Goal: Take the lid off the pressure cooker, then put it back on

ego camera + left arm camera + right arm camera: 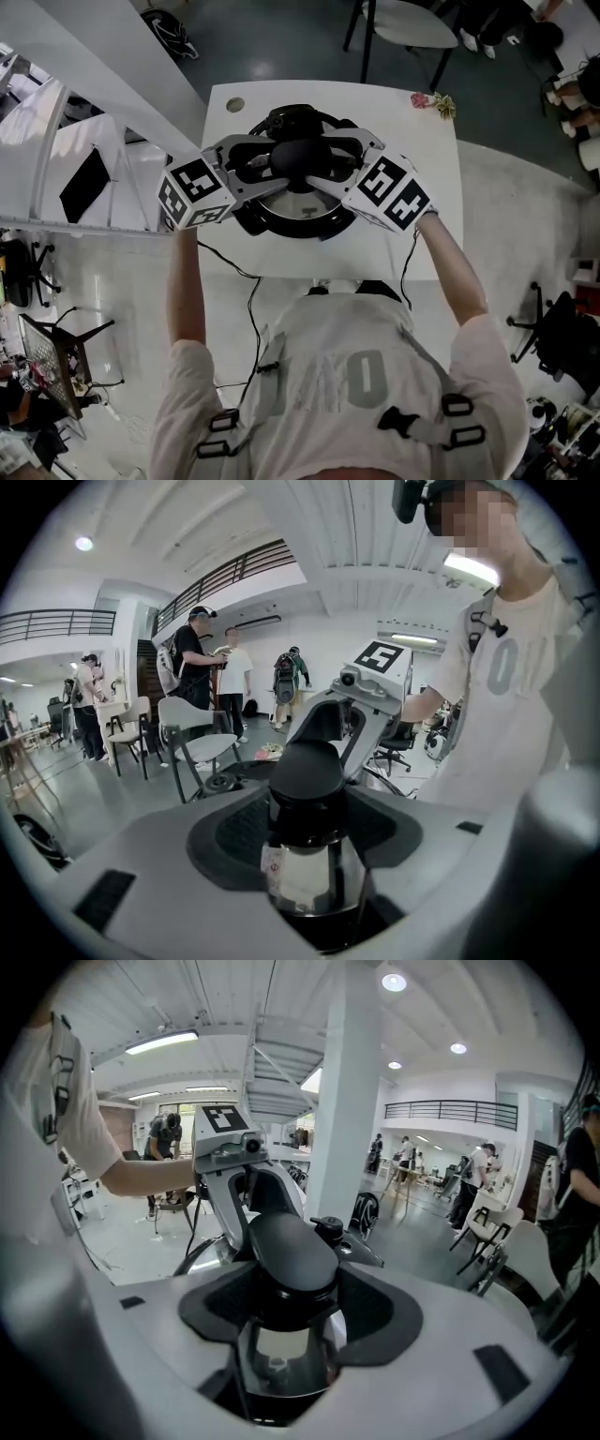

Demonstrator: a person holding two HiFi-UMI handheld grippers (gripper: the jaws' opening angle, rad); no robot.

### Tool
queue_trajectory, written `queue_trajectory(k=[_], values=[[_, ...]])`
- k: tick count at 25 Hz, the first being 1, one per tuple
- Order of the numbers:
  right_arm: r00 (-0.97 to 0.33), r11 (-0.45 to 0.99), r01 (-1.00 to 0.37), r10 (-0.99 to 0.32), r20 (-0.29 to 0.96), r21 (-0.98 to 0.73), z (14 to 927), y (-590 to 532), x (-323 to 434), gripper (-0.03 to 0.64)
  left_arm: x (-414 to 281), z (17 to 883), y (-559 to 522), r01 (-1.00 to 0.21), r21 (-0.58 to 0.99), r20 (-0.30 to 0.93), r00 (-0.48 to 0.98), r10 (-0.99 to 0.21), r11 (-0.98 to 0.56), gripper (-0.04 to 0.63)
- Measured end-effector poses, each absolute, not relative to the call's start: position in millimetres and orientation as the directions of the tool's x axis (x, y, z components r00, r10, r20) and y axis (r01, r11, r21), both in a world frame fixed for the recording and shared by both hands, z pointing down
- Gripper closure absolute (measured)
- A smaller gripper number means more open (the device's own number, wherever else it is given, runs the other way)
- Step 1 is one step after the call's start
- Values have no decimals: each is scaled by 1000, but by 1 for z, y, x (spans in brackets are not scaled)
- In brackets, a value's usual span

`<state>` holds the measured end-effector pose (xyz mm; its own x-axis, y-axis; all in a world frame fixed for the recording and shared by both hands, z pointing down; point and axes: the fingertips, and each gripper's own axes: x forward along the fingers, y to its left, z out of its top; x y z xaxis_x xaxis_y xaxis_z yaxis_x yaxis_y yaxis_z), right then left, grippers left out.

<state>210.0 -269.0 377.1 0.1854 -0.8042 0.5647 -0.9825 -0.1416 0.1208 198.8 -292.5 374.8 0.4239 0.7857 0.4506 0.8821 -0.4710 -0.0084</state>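
Observation:
A pressure cooker (pixel 291 225) with a black rim stands on the white table (pixel 417 244). Its steel lid (pixel 298 201) lies over the pot, and I cannot tell whether it is locked. The lid's black knob (pixel 300 156) sits between both grippers. My left gripper (pixel 275 167) comes in from the left and my right gripper (pixel 328 167) from the right. In the left gripper view the dark pads (pixel 234 832) hug the knob (pixel 305 769) above the steel lid (pixel 305 878). In the right gripper view the pads (pixel 380 1312) clasp the same knob (pixel 289 1249), with the lid's valve (pixel 328 1229) behind it.
A small pink object (pixel 431 101) lies at the table's far right corner and a round cable hole (pixel 234 105) is at its far left. A black cable (pixel 246 274) hangs off the near edge. A white railing (pixel 84 141) stands left and a chair (pixel 412 23) beyond the table.

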Motion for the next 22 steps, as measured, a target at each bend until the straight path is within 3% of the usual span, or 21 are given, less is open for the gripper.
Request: queue_trajectory(k=[3, 22], values=[[230, -187, -973, -800, 555, 133, 377, -266, 211, 348, 200, 375, -292, 883, -3, 451, 420, 788, -469, 351], [182, -119, -980, -860, 477, 161, 371, -266, 211, 357, 198, 368, -292, 873, -39, 463, 447, 766, -486, 359]])
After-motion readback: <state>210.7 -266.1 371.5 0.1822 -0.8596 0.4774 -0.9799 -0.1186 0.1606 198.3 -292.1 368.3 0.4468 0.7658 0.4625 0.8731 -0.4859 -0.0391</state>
